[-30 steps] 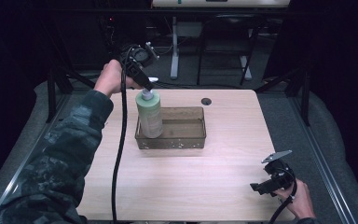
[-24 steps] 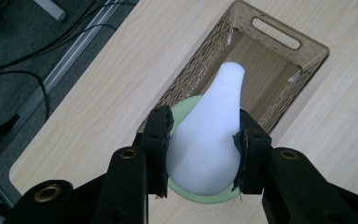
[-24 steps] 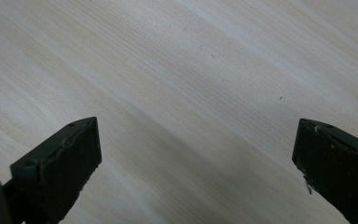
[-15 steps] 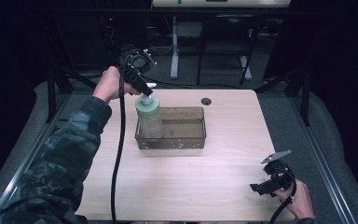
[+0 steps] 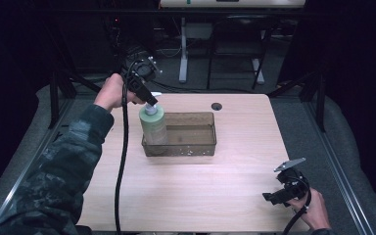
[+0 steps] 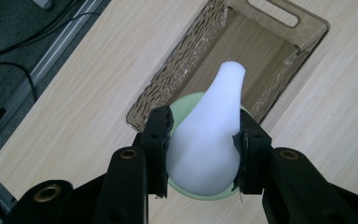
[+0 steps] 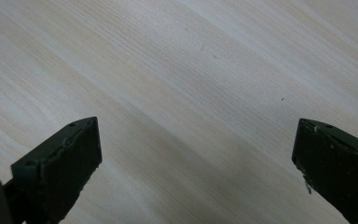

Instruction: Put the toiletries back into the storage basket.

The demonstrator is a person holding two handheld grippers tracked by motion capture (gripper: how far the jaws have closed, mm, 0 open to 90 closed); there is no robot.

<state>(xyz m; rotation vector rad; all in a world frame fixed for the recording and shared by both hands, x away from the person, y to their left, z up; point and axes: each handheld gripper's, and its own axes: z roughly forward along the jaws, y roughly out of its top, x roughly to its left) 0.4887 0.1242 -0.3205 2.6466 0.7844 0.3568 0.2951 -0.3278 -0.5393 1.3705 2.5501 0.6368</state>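
A pale green soap bottle (image 5: 153,126) with a white pump head (image 6: 209,135) stands upright in the left end of a clear brown plastic bin (image 5: 196,147) at the table's middle. My left gripper (image 5: 149,100) reaches down from the far left and is shut on the pump head, one pad on each side of it (image 6: 200,154). Near the table's front right corner my right gripper (image 5: 274,197) is held low over bare wood, its jaws wide apart with nothing between them (image 7: 196,154).
The light wooden table (image 5: 186,196) has a round cable hole (image 5: 217,106) behind the bin. A black cable (image 5: 122,166) hangs from the left gripper across the table's left part. Dark stands and table legs rise beyond the far edge.
The bottle, held by the left gripper, has sunk a little lower into the left end of the bin. The right gripper has stayed where it was.
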